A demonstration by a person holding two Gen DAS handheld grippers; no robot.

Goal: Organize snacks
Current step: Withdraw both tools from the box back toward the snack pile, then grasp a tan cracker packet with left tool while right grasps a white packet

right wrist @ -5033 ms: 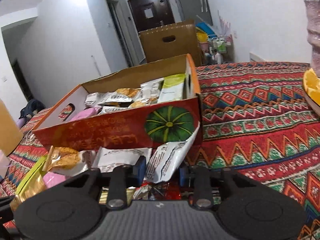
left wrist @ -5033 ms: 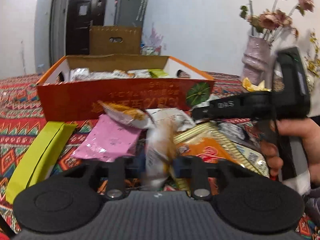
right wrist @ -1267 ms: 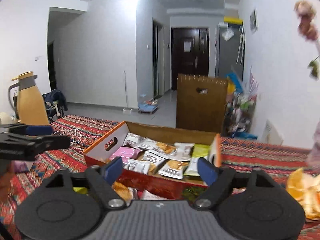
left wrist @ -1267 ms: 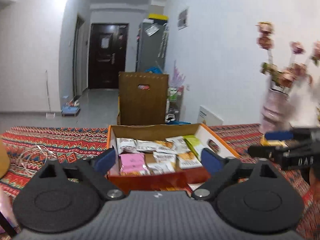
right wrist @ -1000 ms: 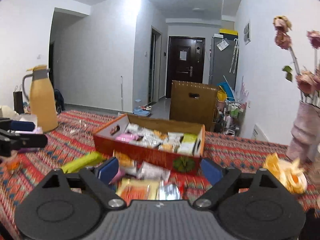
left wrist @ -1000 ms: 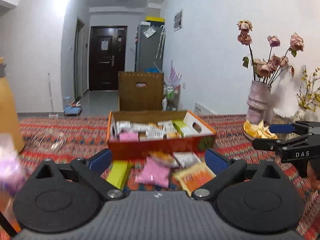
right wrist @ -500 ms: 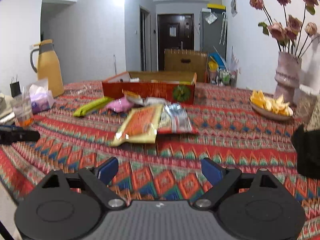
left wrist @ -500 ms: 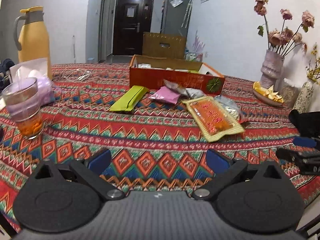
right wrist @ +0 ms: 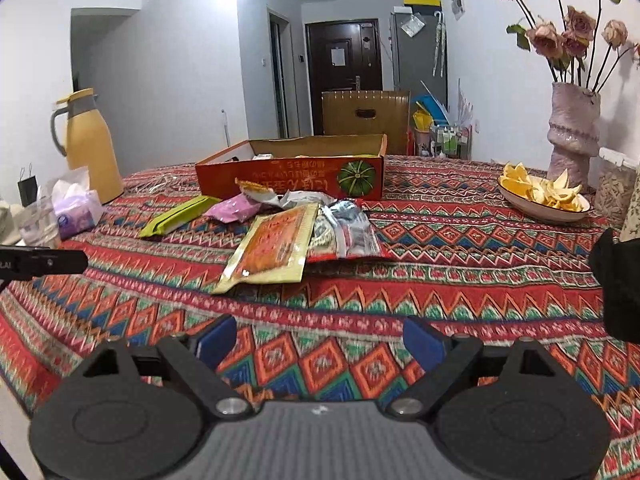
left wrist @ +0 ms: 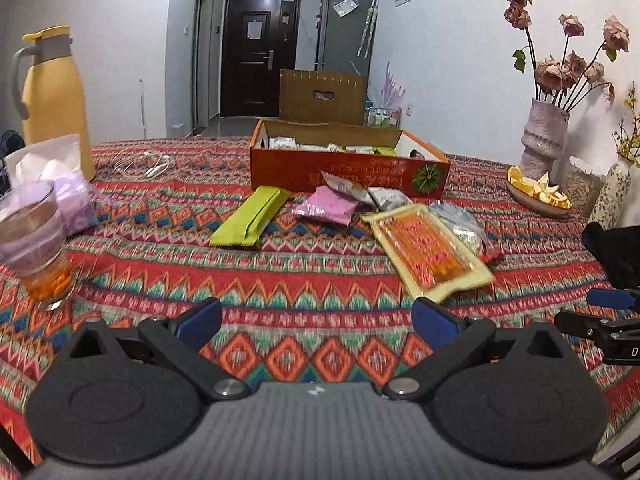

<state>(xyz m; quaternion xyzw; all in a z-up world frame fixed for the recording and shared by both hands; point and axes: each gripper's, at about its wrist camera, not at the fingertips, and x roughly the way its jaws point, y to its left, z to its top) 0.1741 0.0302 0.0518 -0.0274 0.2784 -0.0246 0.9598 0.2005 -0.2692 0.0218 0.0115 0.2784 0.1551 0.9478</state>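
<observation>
An orange cardboard box (left wrist: 348, 172) (right wrist: 288, 178) with several snack packets inside stands at the far middle of the table. In front of it lie loose snacks: a green pack (left wrist: 250, 220) (right wrist: 176, 216), a pink pack (left wrist: 326, 210) (right wrist: 234, 208), a large orange-yellow pack (left wrist: 430, 252) (right wrist: 276, 248) and a silver pack (left wrist: 460, 228) (right wrist: 346, 232). My left gripper (left wrist: 316, 320) is open and empty, low over the near table edge. My right gripper (right wrist: 316, 340) is open and empty, also near the front edge, far from the snacks.
A glass (left wrist: 34, 248) and tissue pack (left wrist: 60, 184) stand at the left with a yellow jug (left wrist: 52, 96). A plate of orange peel (right wrist: 544, 196) and a flower vase (right wrist: 572, 132) stand at the right. The table has a patterned red cloth (left wrist: 320, 280).
Both grippers had let go of packets into the box and pulled back and down to the near table edge. Between half a second ago and now they barely moved.
</observation>
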